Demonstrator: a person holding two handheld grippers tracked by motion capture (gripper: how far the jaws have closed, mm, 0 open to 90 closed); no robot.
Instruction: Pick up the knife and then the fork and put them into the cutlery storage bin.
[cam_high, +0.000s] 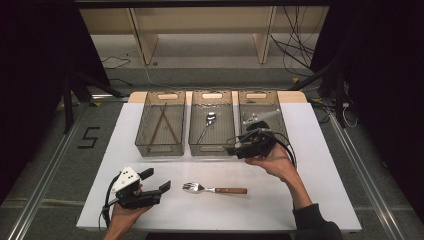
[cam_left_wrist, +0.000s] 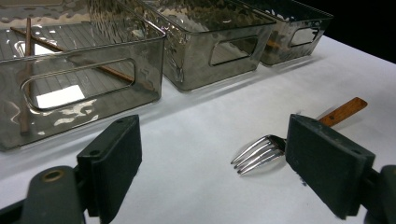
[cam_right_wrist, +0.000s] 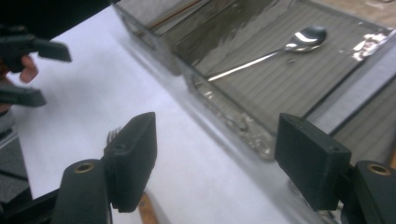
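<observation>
While both my grippers hang open, nothing is held.
My left gripper (cam_high: 159, 181) sits just beside the fork (cam_high: 214, 189); my right gripper (cam_high: 231, 148) is near the spoon tray (cam_high: 193, 131).

A white table (cam_high: 150, 210) carries three clear bins in a row at its far edge. The left bin (cam_high: 161, 124) holds brown chopsticks (cam_high: 162, 125) crossed over each other. The middle bin (cam_high: 212, 122) holds a spoon (cam_high: 207, 124) with its bowl toward the far end. Beyond the table, cables (cam_high: 295, 47) lie on the floor below a wooden shelf (cam_high: 200, 30).
</observation>
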